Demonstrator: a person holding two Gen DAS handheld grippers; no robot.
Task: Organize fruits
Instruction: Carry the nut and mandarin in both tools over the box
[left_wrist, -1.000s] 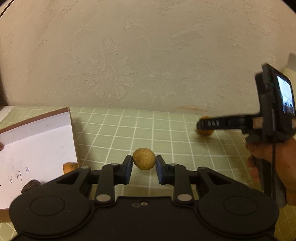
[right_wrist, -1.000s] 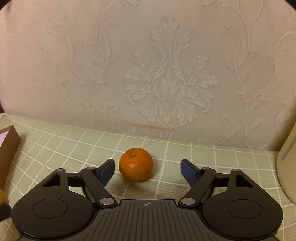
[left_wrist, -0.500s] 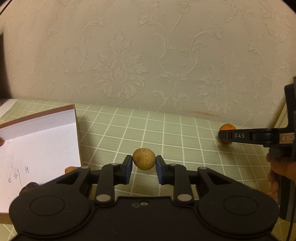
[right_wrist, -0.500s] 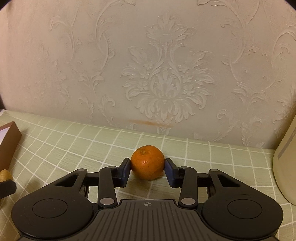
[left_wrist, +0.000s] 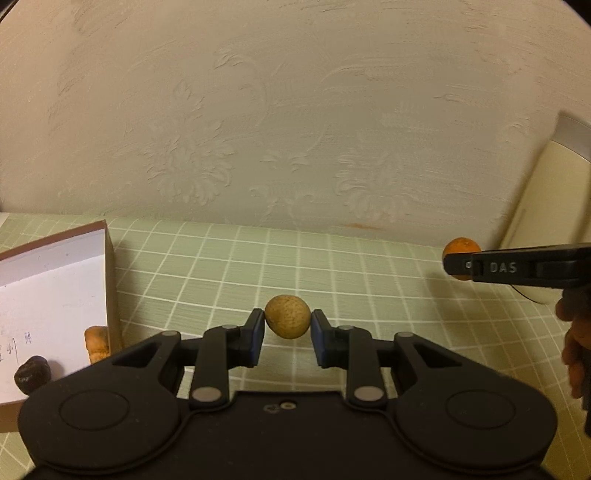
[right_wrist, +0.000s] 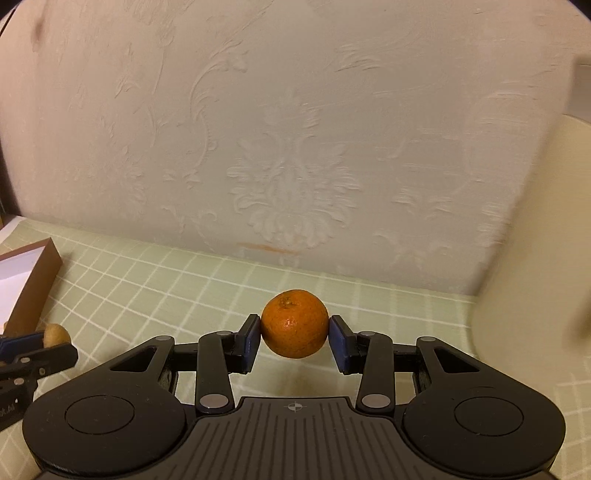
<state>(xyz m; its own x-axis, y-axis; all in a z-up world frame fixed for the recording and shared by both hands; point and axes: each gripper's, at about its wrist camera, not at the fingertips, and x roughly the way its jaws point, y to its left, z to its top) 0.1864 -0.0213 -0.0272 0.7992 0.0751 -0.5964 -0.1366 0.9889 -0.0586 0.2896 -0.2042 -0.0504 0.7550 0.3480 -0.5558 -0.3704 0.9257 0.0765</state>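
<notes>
1. Left gripper (left_wrist: 287, 334): blue-padded jaws drawn in as close as the small round tan fruit with a speckled rough skin (left_wrist: 287, 316) allows, one pad pressed on each side of it; fruit clamped and carried clear above the pale green cloth with a white grid pattern (left_wrist: 229, 266).
2. Right gripper (right_wrist: 294, 343): blue-padded jaws closed on the round orange mandarin with a dimpled peel (right_wrist: 294, 324), pads touching its left and right sides; stem dimple facing up and toward the wall; mandarin lifted off the cloth.
3. Seen from the left wrist view: right gripper's black finger marked "DAS" at the far right edge, the mandarin showing just behind its tip; part of a hand (left_wrist: 576, 354) gripping the handle below.
4. Seen from the right wrist view: left gripper at the lower left edge, the tan fruit between its fingers.
5. Further out, to the left: open shallow cardboard box with brown walls and a white floor (left_wrist: 110, 280), handwriting on the floor; inside, near the right wall, a dark brown wrinkled fruit (left_wrist: 32, 373) and a light brown lumpy piece (left_wrist: 96, 341), slightly apart.
6. To the right: cream-coloured rounded container (right_wrist: 535, 258), blurred, standing on the cloth near the wall.
7. Behind everything: off-white wallpaper with embossed floral relief (right_wrist: 295, 147).
</notes>
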